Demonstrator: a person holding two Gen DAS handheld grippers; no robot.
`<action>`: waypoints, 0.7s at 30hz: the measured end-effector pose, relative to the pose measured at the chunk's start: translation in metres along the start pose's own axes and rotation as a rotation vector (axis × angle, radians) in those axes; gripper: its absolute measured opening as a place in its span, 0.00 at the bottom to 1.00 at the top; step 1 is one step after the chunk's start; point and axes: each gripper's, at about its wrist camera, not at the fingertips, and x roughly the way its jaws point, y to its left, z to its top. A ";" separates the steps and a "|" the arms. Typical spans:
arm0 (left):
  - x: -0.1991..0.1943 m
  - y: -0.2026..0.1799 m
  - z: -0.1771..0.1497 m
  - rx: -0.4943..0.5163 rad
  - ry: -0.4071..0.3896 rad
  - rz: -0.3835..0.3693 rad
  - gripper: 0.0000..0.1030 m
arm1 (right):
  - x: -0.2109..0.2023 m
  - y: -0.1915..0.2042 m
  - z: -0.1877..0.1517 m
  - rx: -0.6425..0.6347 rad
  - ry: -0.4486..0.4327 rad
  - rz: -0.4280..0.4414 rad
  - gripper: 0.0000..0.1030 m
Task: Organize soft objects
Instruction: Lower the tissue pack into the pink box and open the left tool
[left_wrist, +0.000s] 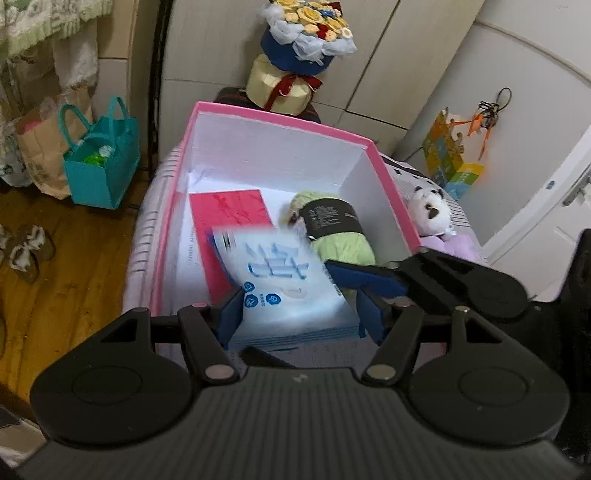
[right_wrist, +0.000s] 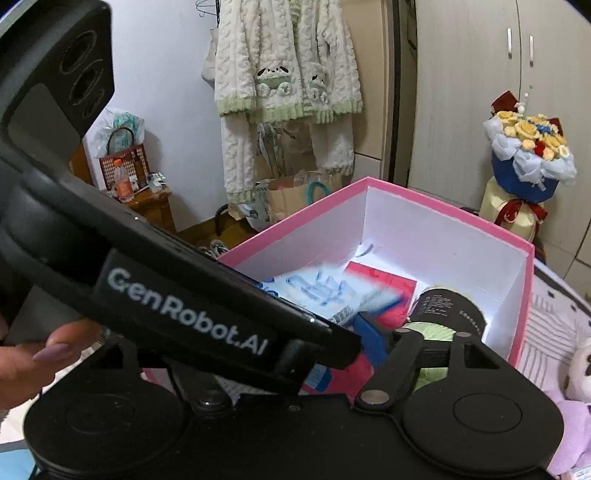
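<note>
An open pink box (left_wrist: 280, 122) with white walls holds a red packet (left_wrist: 231, 208) and a green yarn skein (left_wrist: 340, 236) in a black band. My left gripper (left_wrist: 299, 317) hangs over the box's near edge. Its blue pads are shut on the lower end of a white-and-blue tissue pack (left_wrist: 284, 280), whose upper part is blurred. My right gripper (right_wrist: 295, 325) comes in from the right with its jaws open. One blue finger (left_wrist: 362, 277) lies beside the pack's right edge; the other is hidden behind the left gripper's body. A white panda plush (left_wrist: 430, 212) on something soft and purple (left_wrist: 454, 245) lies outside the box, to its right.
The box rests on a lilac ribbed suitcase (left_wrist: 147, 236). A teal bag (left_wrist: 103, 162) and slippers (left_wrist: 26, 251) are on the wood floor to the left. A bouquet (left_wrist: 306, 37) stands behind the box. A person's hand (right_wrist: 37, 362) grips the left tool.
</note>
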 end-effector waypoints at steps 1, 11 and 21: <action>-0.002 -0.001 -0.001 0.008 -0.006 0.009 0.66 | -0.002 0.001 -0.001 -0.011 0.002 -0.021 0.79; -0.040 -0.020 -0.016 0.091 -0.056 0.001 0.75 | -0.040 -0.007 -0.011 0.004 0.014 -0.073 0.80; -0.080 -0.040 -0.033 0.092 -0.109 -0.025 0.80 | -0.096 -0.010 -0.024 0.027 -0.018 -0.070 0.80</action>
